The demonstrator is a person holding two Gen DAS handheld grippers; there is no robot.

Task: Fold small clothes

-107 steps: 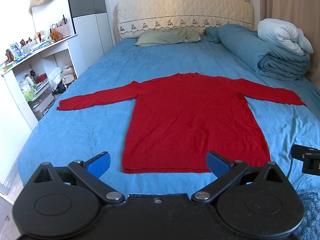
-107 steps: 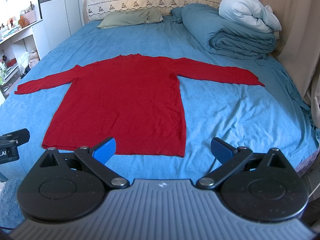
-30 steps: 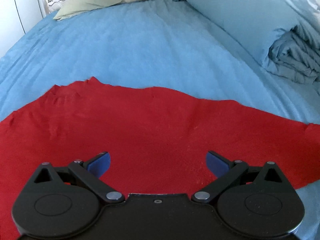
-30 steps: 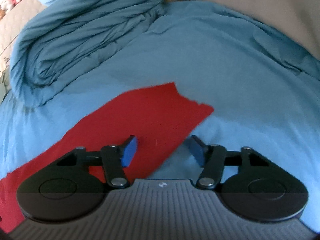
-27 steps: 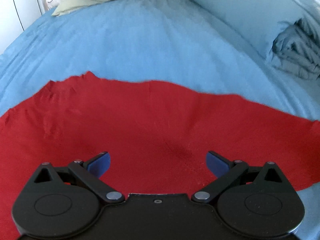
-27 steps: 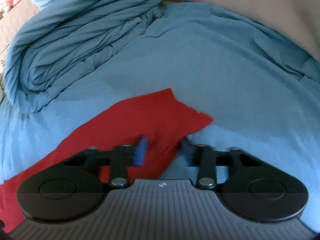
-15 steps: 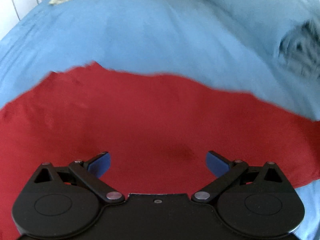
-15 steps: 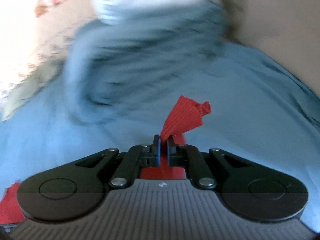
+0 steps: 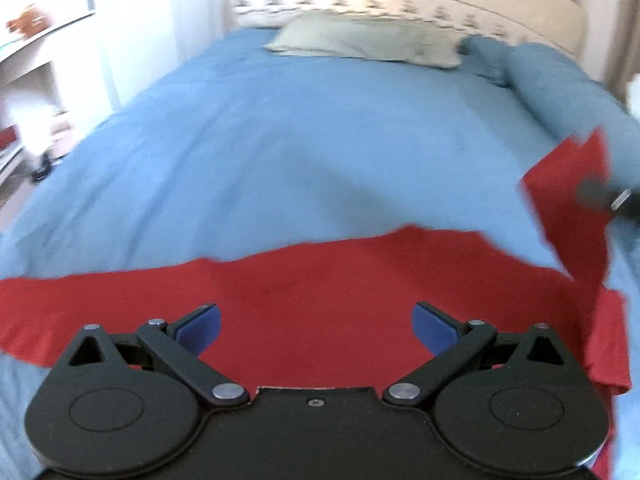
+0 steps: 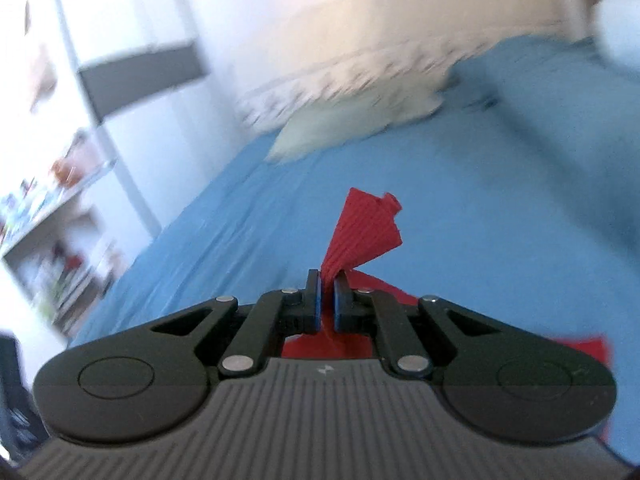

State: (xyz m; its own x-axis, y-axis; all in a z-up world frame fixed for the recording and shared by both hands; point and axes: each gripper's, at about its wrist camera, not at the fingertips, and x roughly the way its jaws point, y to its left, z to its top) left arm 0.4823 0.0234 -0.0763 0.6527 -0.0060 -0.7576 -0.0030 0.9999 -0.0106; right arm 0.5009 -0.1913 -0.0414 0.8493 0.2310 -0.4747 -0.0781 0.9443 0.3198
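Note:
A red sweater (image 9: pixel 320 292) lies flat on the blue bed sheet (image 9: pixel 300 160). My left gripper (image 9: pixel 316 326) is open and empty, low over the sweater's upper body. My right gripper (image 10: pixel 327 300) is shut on the cuff of the sweater's right sleeve (image 10: pixel 362 236), whose end sticks up past the fingertips. In the left wrist view that sleeve (image 9: pixel 568 208) is lifted off the bed at the right, with the tip of the right gripper (image 9: pixel 604 196) on it. More red cloth (image 10: pixel 576 350) shows under the right gripper.
A green pillow (image 9: pixel 360 40) and the quilted headboard (image 9: pixel 400 0) are at the far end. A rolled blue duvet (image 9: pixel 560 88) lies along the bed's right side. A white shelf unit (image 10: pixel 48 232) and wardrobe (image 10: pixel 140 72) stand left of the bed.
My right gripper closed on the sleeve cuff, lifted it off the bed and swung it left towards the sweater's body. My left gripper stayed open over the sweater, its view tilting up.

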